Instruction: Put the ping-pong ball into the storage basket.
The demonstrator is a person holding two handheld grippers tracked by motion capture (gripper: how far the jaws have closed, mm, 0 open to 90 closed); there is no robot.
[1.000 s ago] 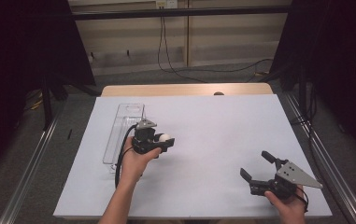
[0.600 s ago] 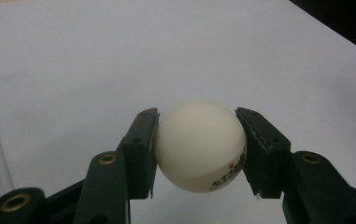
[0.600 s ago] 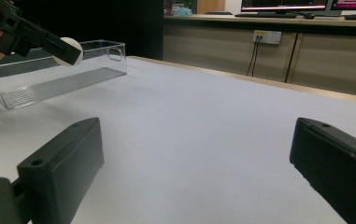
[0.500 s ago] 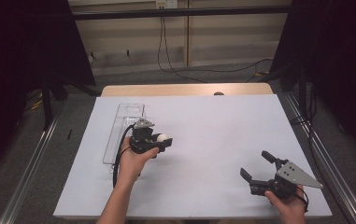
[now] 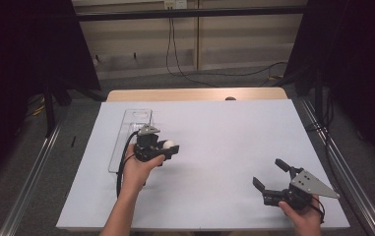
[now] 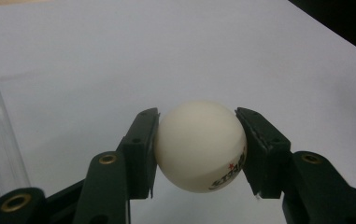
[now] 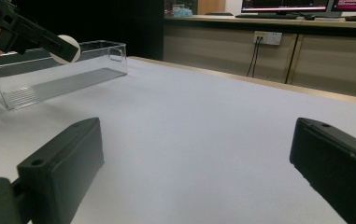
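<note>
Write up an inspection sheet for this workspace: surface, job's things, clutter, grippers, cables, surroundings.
Surface: white table top, bare across the middle.
Job's things: white ball with a printed mark, clamped off the table; clear plastic tray beside it, nothing seen inside.
Clutter: nothing seen.
Grippers: left gripper shut on the ball; right gripper open, nothing between its jaws, near the table's front right.
Cables: black cable trailing from the left gripper; wall cables on the floor behind.
Surroundings: dark curtains either side, pale wall panels behind.

A white sheet (image 5: 224,147) covered the worktop (image 5: 195,94). A clear plastic tray (image 5: 126,135) lay on it, just beside the left gripper (image 5: 168,150).
</note>
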